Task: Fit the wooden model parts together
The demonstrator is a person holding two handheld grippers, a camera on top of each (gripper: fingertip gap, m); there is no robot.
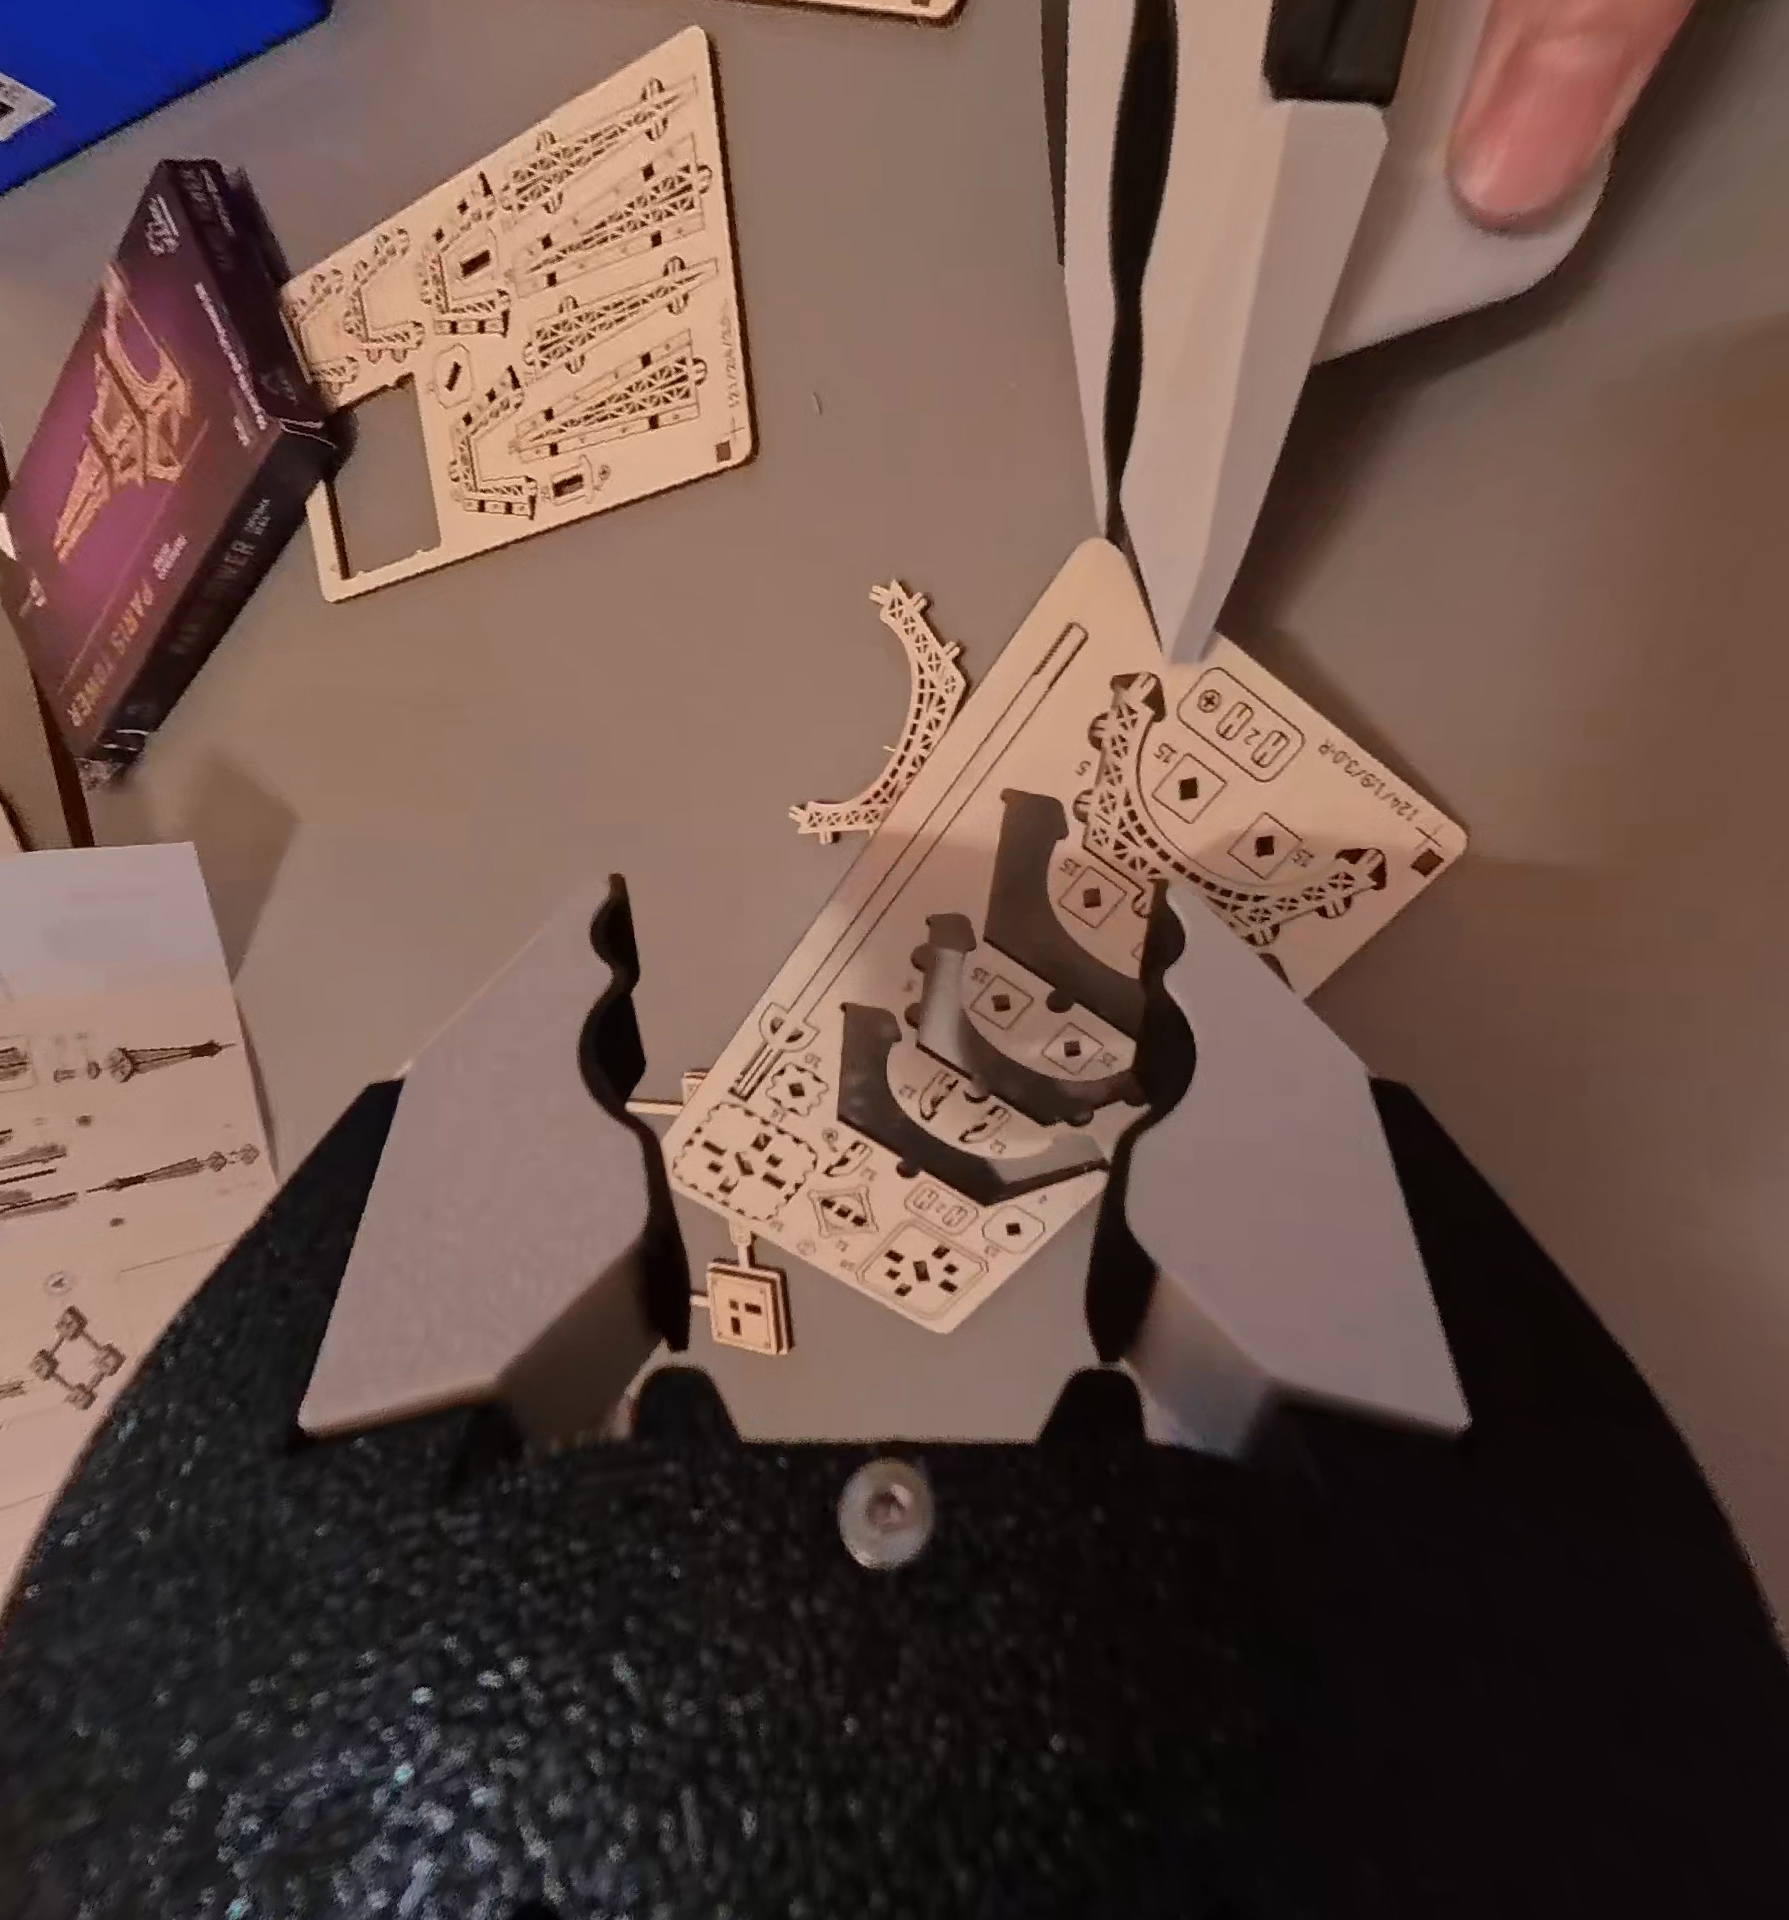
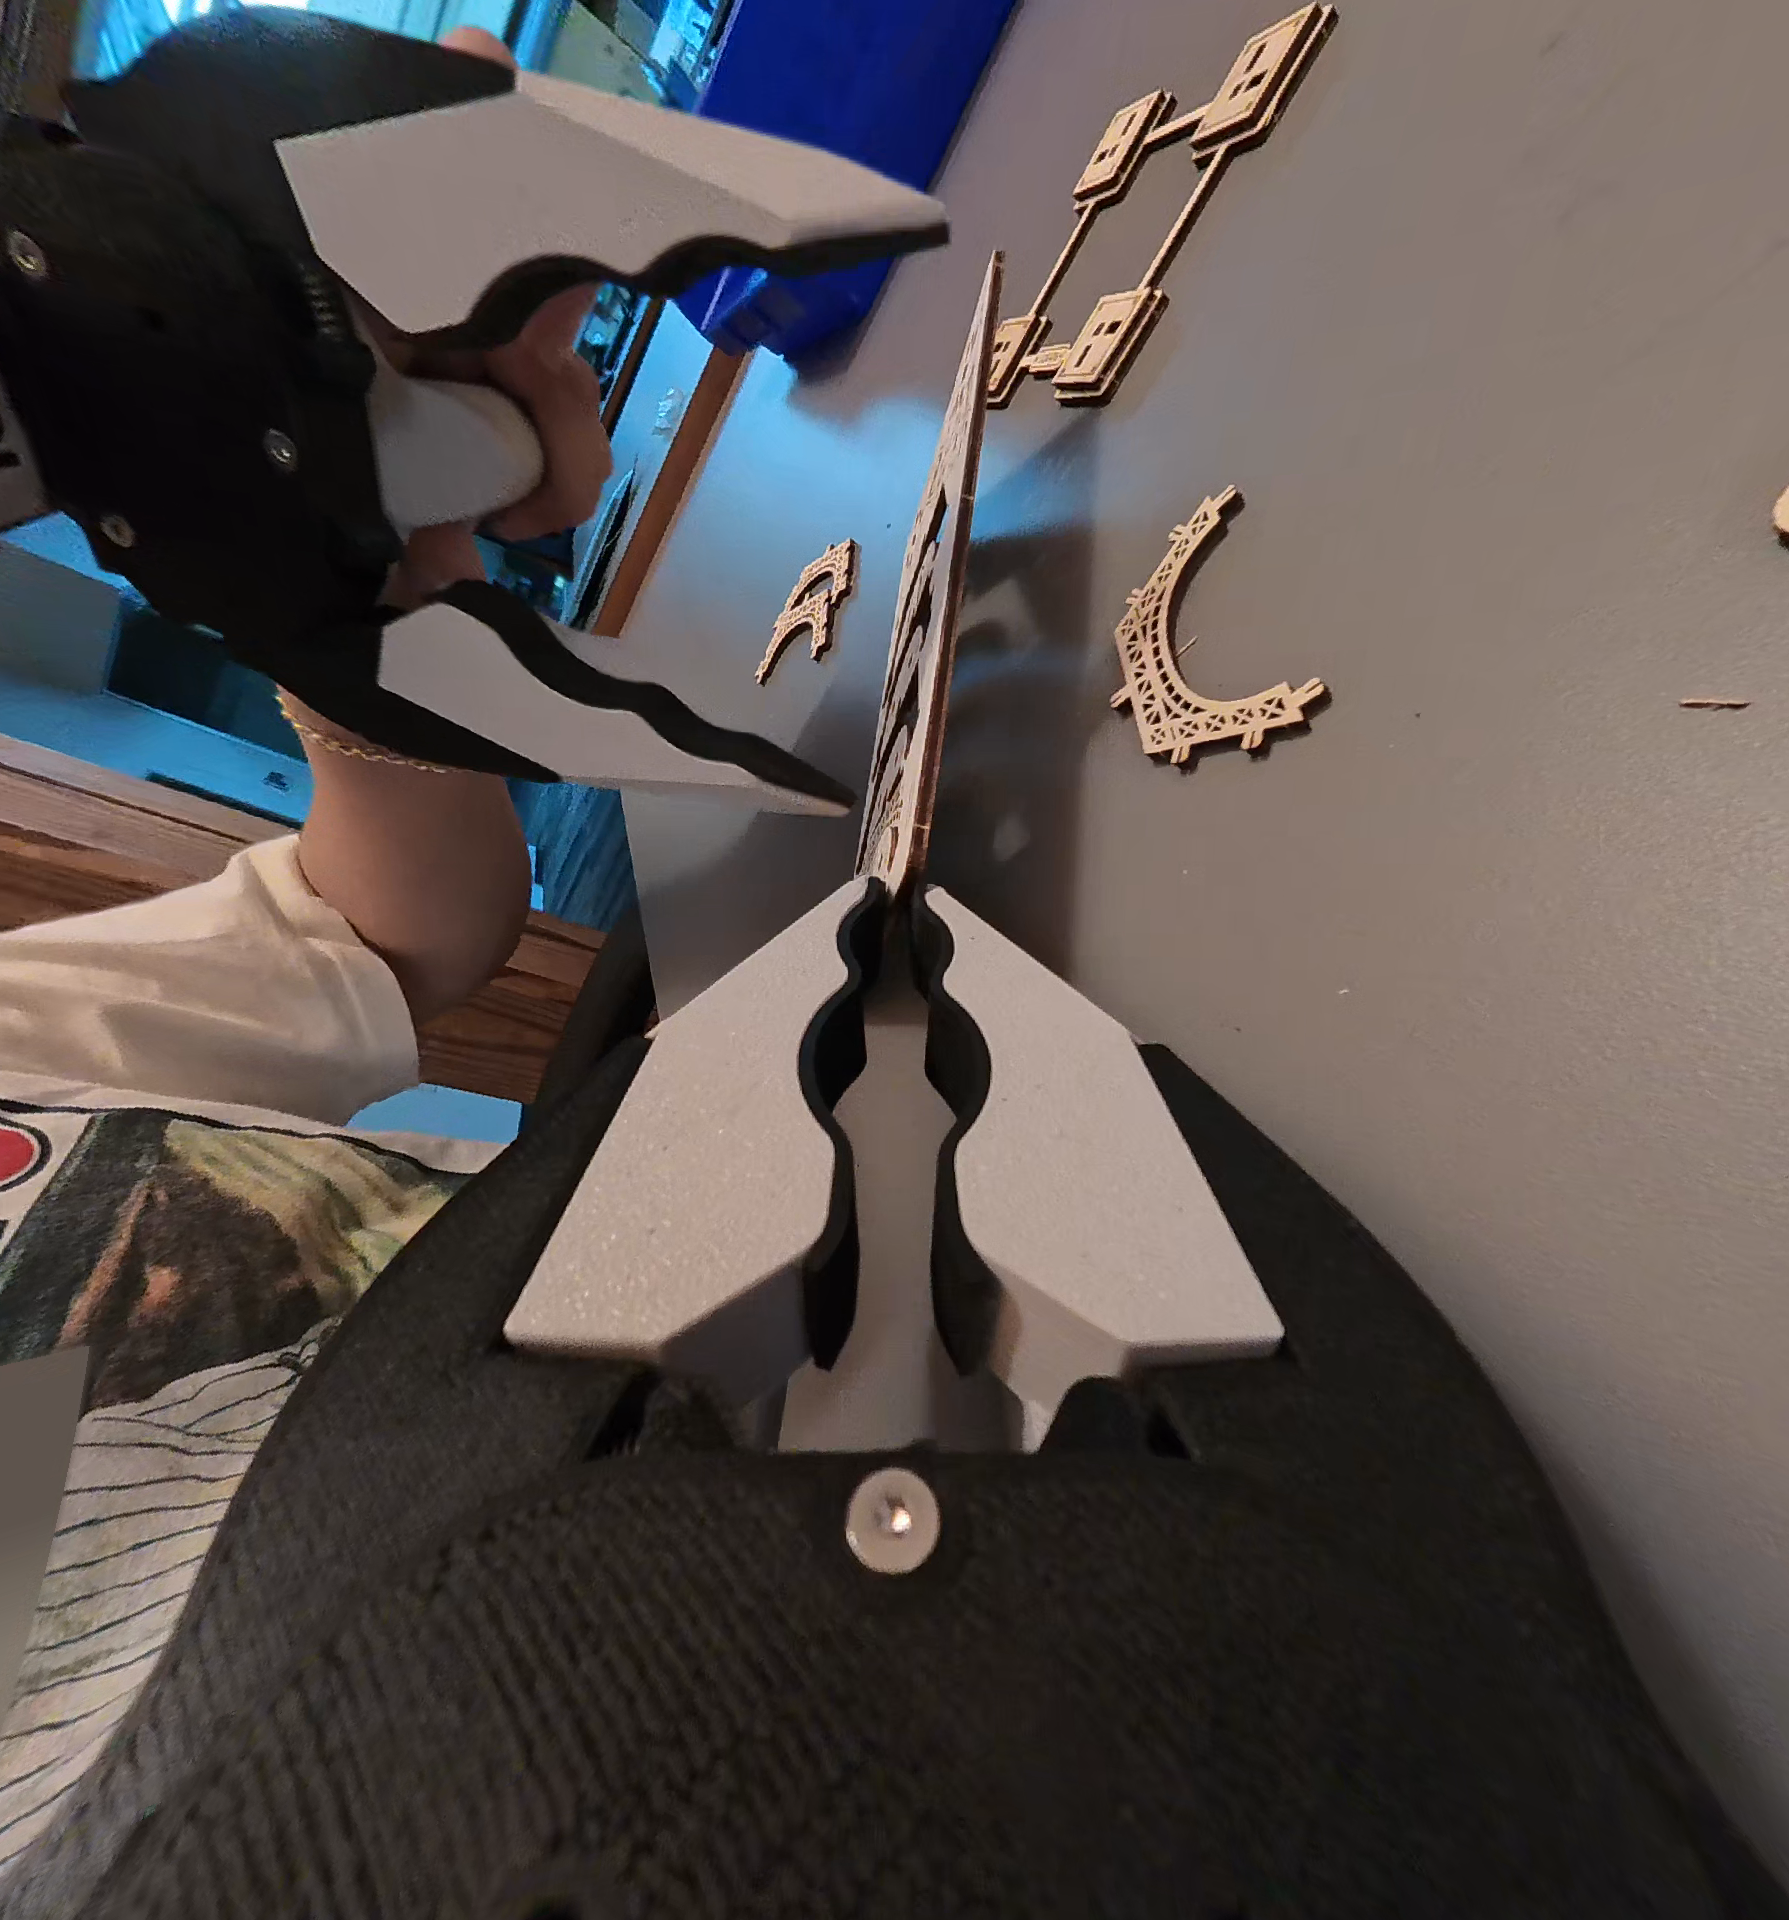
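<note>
My right gripper (image 2: 900,894) is shut on the corner of a thin wooden parts sheet (image 2: 931,582), which shows edge-on and is lifted above the grey table (image 2: 1492,935). In the left wrist view the sheet (image 1: 900,997) faces me, with several cutouts and an arch still in it; the right gripper (image 1: 1176,644) pinches its top corner. My left gripper (image 1: 890,888) is open in front of the sheet, its right finger (image 1: 1264,1143) over the arch. It also shows in the right wrist view (image 2: 890,514), open, with its lower fingertip close to the sheet's face.
On the table lie a loose wooden arch (image 1: 890,727) (image 2: 1207,665), a smaller arch (image 2: 812,613), a square frame with four feet (image 2: 1129,229), a second parts sheet (image 1: 547,322), the dark kit box (image 1: 142,468) and instruction pages (image 1: 69,1091).
</note>
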